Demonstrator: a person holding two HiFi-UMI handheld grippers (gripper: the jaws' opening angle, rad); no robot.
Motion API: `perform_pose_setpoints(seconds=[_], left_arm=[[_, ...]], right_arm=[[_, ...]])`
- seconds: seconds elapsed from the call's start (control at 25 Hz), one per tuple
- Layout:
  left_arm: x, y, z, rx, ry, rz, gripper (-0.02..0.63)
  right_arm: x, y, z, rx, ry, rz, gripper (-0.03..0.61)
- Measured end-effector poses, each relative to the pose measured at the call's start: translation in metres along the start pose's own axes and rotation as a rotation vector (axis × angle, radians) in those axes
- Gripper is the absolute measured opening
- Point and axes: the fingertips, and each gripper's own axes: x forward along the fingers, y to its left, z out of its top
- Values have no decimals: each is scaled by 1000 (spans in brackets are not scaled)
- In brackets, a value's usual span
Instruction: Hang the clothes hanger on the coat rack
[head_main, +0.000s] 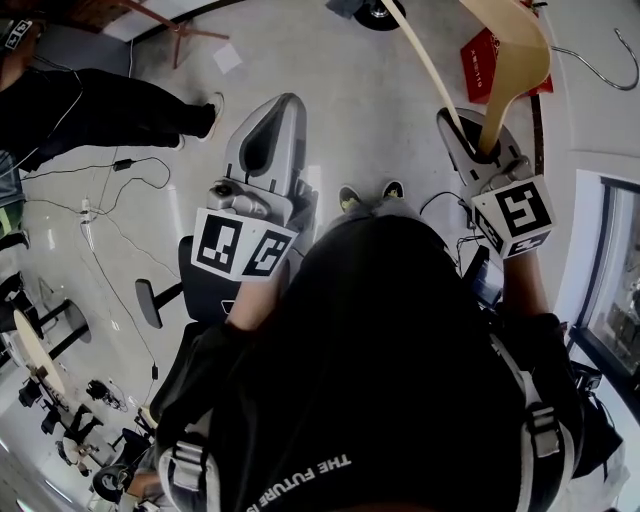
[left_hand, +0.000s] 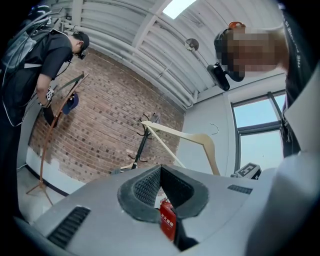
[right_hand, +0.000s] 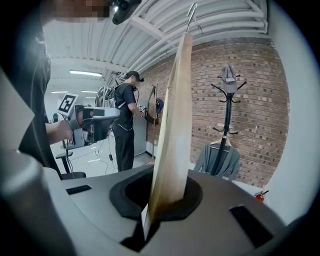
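My right gripper (head_main: 470, 140) is shut on the lower end of a pale wooden clothes hanger (head_main: 510, 60). The hanger stands upward from it, and its metal hook (head_main: 600, 65) points to the right. In the right gripper view the hanger (right_hand: 175, 125) rises edge-on from between the jaws of this gripper (right_hand: 167, 192). The black coat rack (right_hand: 227, 120) stands ahead by the brick wall, with a cap on top and a grey garment (right_hand: 218, 160) hanging on it. My left gripper (head_main: 265, 150) is held beside it, shut with nothing in it. From the left gripper (left_hand: 161, 185) view I see the hanger (left_hand: 185, 137) in front of the rack (left_hand: 142, 145).
Another person in black (right_hand: 125, 125) stands at the brick wall by a wooden stand (left_hand: 50, 140). A red fire extinguisher (left_hand: 168, 222) sits on the floor ahead. A black office chair (head_main: 200, 290) is at my left, and cables (head_main: 110, 200) run across the floor.
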Motion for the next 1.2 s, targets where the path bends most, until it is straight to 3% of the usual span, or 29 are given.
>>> perform_pose_setpoints(seconds=[0.32, 0.64, 0.88, 1.2], left_arm=[[1, 19, -3, -11, 7, -5, 14], [35, 33, -3, -8, 7, 9, 14], [87, 45, -5, 5, 13, 29, 14], [187, 44, -11, 44, 35, 28, 14]], right_arm=[[15, 2, 1, -32, 19, 1, 18], [40, -28, 3, -24, 17, 27, 18], [66, -71, 2, -29, 14, 60, 18], [87, -167, -3, 28, -9, 60, 18]])
